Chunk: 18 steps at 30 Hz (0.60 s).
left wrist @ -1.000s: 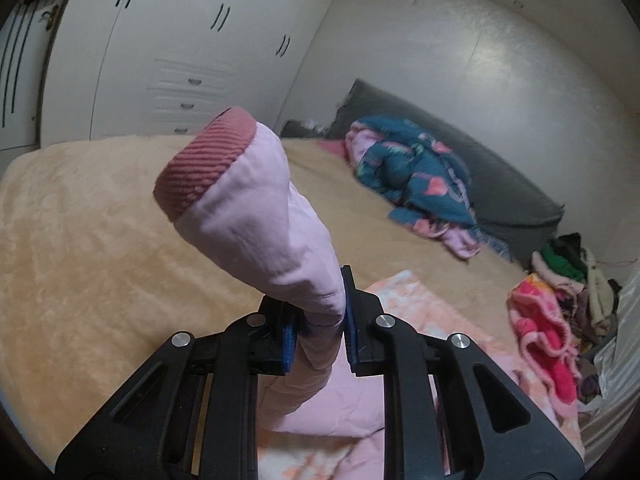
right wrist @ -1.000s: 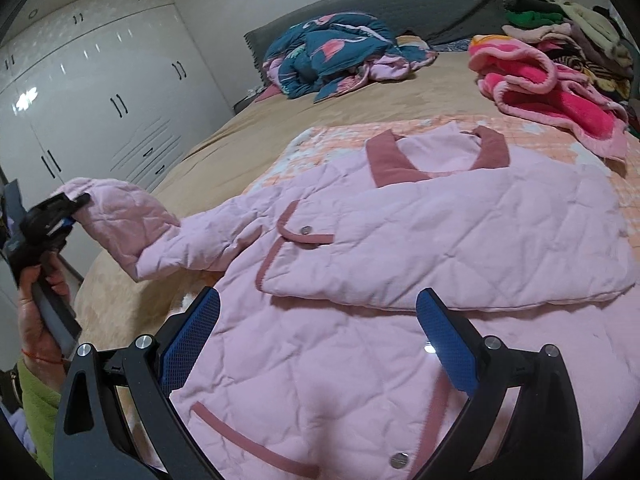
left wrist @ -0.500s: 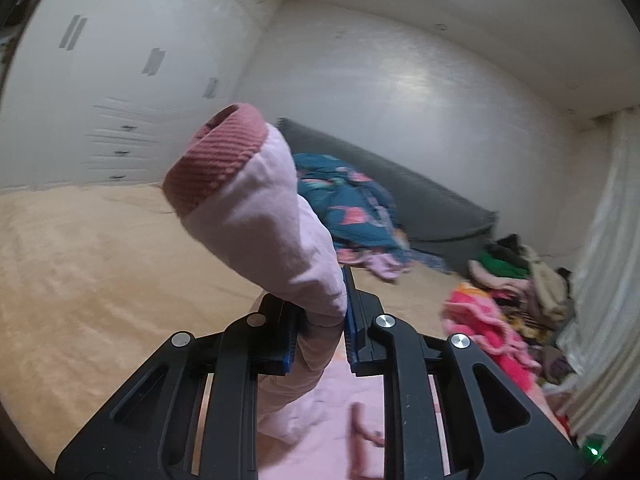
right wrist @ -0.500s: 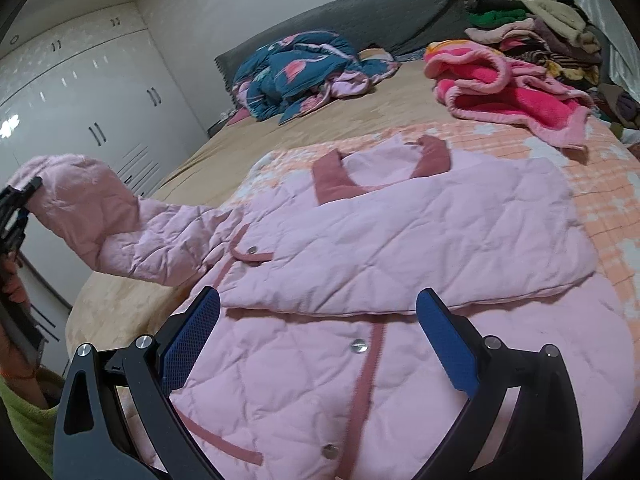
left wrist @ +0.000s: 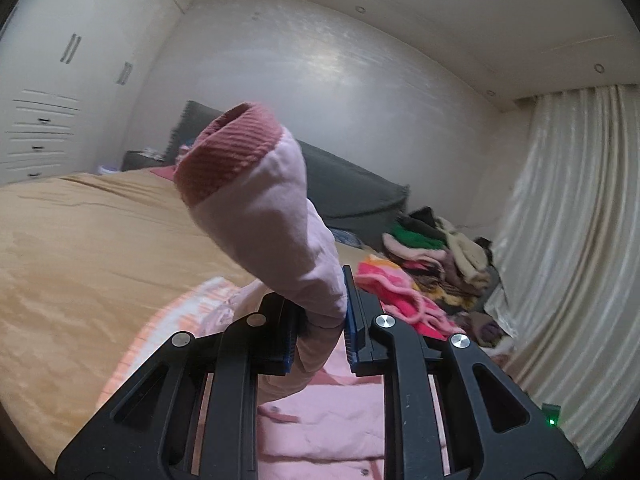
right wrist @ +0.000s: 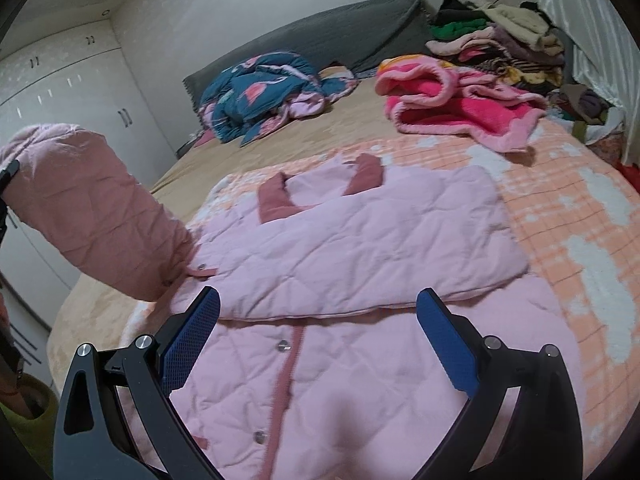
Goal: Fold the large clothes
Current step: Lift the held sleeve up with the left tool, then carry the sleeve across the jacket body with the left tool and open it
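Second sleeve is being carried in over a half-folded pink jacket.

Nearest in the left wrist view, the left gripper [left wrist: 320, 320] is clamping narrowly on the sleeve [left wrist: 276, 216] of the pink quilted jacket [right wrist: 360, 280], with the ribbed cuff [left wrist: 228, 152] standing up past the jaws. The right gripper [right wrist: 316, 344] is hovering with its jaws spread wide and nothing between them, just above the jacket's buttoned front. The jacket is lying face up on the peach checked blanket [right wrist: 560, 216] on the bed; its far side is already lying folded across the chest. Left, as I judge it: laying this sleeve over, then folding the body up. Farther off, a bright pink garment [right wrist: 460, 108] and a stack of clothes [right wrist: 500, 40] are waiting.
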Each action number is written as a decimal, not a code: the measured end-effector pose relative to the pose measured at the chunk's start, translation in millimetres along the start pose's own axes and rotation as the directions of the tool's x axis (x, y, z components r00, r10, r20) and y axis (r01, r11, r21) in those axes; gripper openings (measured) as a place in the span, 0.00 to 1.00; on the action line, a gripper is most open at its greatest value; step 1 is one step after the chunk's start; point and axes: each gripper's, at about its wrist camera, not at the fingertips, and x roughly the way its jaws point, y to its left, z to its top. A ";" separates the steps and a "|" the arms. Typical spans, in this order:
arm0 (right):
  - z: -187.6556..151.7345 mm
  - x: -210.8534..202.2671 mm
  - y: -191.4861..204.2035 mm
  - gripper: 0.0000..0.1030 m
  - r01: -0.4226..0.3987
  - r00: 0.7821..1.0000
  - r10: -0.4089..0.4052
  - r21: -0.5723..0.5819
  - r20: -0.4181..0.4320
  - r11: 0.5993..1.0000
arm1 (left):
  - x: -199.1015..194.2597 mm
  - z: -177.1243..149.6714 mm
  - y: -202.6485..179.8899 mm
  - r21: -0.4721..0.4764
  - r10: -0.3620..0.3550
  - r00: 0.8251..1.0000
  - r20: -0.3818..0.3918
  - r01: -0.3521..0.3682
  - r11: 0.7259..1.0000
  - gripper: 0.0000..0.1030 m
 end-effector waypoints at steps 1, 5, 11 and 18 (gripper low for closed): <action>0.7 0.7 -2.3 0.95 0.007 1.000 -0.007 -0.001 0.001 1.000 | 3.3 -2.3 -4.3 0.008 -0.012 1.000 -0.008 0.012 1.000 0.11; -0.2 -2.9 -14.2 0.95 0.038 0.999 -0.038 0.002 0.010 0.999 | 14.5 -11.8 -24.5 0.049 -0.062 0.997 -0.041 0.064 0.997 0.11; 0.4 -11.6 -33.0 0.95 0.068 0.997 -0.069 0.045 0.033 0.997 | 33.7 -35.2 -54.9 0.122 -0.129 0.986 -0.110 0.142 0.982 0.11; -5.2 -15.0 -56.5 0.95 0.122 0.992 -0.125 0.081 0.023 0.989 | 61.0 -70.7 -80.5 0.203 -0.151 0.966 -0.212 0.194 0.960 0.11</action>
